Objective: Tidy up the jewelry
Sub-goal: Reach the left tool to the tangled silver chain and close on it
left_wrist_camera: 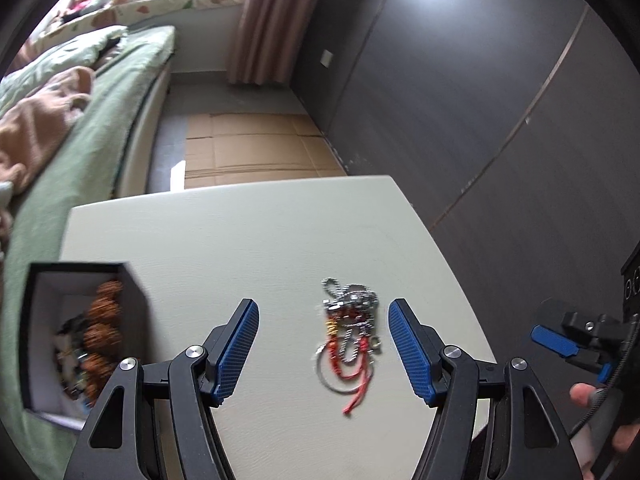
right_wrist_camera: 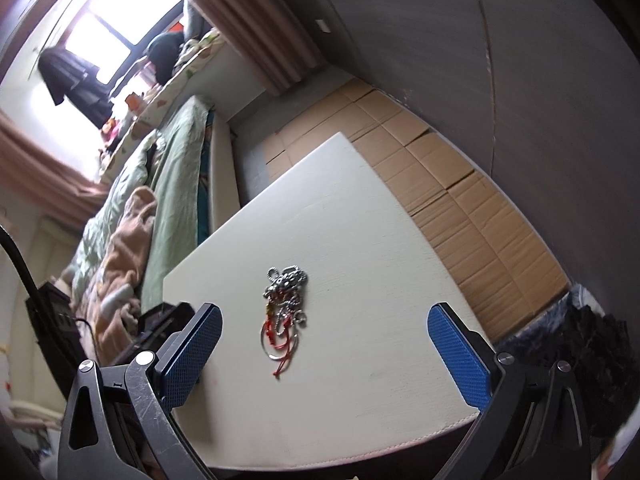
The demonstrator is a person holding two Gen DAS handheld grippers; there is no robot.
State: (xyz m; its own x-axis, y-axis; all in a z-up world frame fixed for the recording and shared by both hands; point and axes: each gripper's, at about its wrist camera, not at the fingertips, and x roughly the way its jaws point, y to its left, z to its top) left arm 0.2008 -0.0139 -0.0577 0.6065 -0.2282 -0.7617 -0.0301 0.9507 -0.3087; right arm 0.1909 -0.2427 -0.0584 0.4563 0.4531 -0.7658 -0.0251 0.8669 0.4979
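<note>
tangled silver chains with red cord [left_wrist_camera: 350,334] mid white table [left_wrist_camera: 240,240], between left gripper [left_wrist_camera: 324,344] fingers spread apart, right gripper [right_wrist_camera: 324,356] likewise apart, black box [left_wrist_camera: 80,336] at left edge

This is a home bedroom. A bed [left_wrist_camera: 100,128] with green bedding fills the left of the frame, and pink curtains [left_wrist_camera: 268,20] hang by a window [right_wrist_camera: 108,28] at upper left.

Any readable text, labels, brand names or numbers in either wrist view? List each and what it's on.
None can be read in either view.
The black box, the jewelry pile and the white table show no print.
The wall plate looks blank.
</note>
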